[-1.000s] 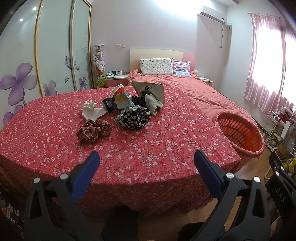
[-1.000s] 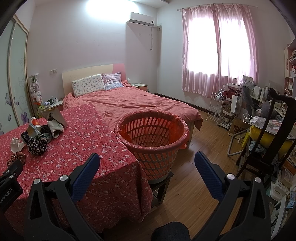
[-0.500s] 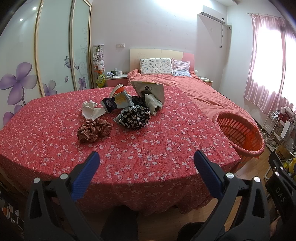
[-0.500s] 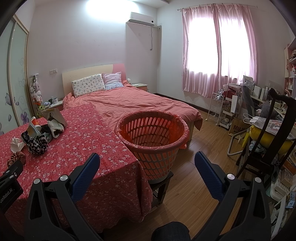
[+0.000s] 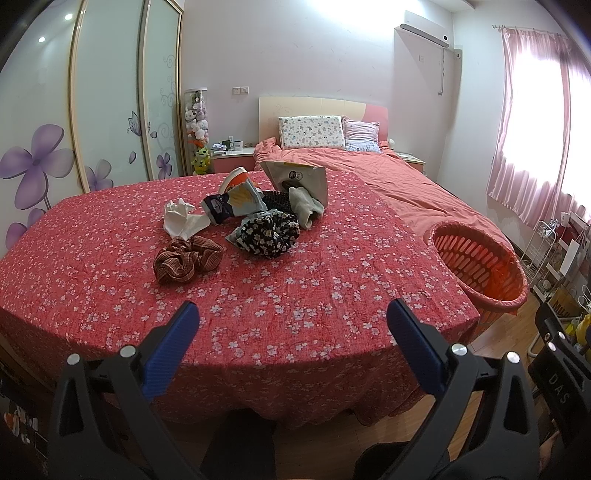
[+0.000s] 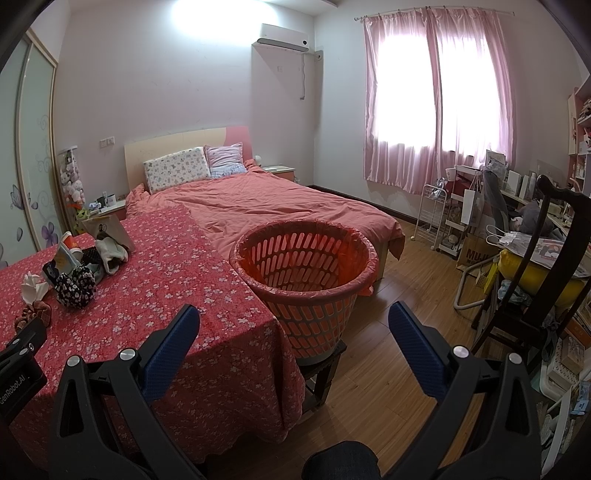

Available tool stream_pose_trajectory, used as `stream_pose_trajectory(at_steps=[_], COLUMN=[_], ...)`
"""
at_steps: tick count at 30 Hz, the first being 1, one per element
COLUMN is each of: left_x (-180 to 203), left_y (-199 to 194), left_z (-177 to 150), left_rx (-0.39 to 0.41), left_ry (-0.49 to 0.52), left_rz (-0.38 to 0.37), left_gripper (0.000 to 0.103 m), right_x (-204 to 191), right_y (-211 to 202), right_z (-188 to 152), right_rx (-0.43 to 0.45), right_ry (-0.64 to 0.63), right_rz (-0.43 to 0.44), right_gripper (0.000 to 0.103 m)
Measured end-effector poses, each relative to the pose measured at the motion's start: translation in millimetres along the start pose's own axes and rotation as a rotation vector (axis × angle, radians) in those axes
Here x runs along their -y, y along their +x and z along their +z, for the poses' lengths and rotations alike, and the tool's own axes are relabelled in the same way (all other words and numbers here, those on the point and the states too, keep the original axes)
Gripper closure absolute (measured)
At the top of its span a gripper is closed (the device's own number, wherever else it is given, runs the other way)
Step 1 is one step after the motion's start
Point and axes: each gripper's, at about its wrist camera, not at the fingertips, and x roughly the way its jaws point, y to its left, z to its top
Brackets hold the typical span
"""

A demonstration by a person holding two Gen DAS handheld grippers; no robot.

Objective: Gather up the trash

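trash pile (image 5: 240, 221) beyond spread left gripper (image 5: 291, 321)

We see a bedroom in a home: a bed (image 6: 266, 206) with pillows (image 6: 177, 171), pink curtains (image 6: 436, 96), and wardrobe doors (image 5: 110, 99).

From my left camera, daylight pours through the pink-curtained window (image 5: 546, 140) and blows out to white there. A second glare patch sits on the pale wall near the ceiling (image 5: 343, 11). Small ceiling spots reflect in the glossy flower-printed wardrobe doors (image 5: 66, 16). My right camera shows the same window (image 6: 439, 99) overexposed, with a soft shadow across the near part of the red floral tablecloth (image 6: 207, 354). Both pictures are sharp in the middle, bend strongly outward, and go black at the corners.
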Motion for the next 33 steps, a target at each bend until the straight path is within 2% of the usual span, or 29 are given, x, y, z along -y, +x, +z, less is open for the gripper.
stream_pose_trajectory(at_steps=[28,33], left_x=[2,-16], left_y=[4,16], left_z=[-2,3], left_rx=[-0.015,-0.024], left_ry=[-0.002,-0.037], left_rz=[0.004,0.025], left_gripper=[0.004,0.004], right_x=[0,-6], right_y=[2,7], right_z=[1,1], right_rx=[-0.005,-0.016], right_ry=[-0.001,-0.013], right_rz=[0.0,0.007], right_gripper=[0.002,0.002])
